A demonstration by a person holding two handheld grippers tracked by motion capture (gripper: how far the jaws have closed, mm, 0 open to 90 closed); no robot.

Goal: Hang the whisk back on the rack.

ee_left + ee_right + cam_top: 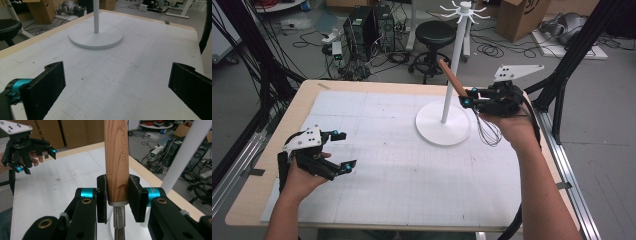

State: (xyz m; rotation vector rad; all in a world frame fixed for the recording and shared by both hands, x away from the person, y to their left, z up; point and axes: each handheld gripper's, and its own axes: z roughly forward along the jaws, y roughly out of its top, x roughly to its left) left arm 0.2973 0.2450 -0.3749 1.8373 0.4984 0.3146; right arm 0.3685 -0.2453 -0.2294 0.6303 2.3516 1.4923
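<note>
My right gripper [468, 97] is shut on a whisk's wooden handle [453, 77], held in the air beside the white rack's pole [452, 65]. The handle slants up and to the left, and the wire loops [489, 132] hang below my hand. In the right gripper view both pads clamp the wooden handle [116, 162] just above its metal collar [119, 216]. The white rack's round base [443, 131] stands on the mat at the right. My left gripper [343, 150] rests low at the table's left, open with nothing between its jaws; in its own view it faces the rack's base [96, 38].
A gridded white mat [402, 165] covers the wooden table [307, 95]. The rack's top carries white hooks [463, 10]. Behind the table are a black stool [434, 35], computer towers, cables and cardboard boxes. A black frame post [582, 45] stands at the right.
</note>
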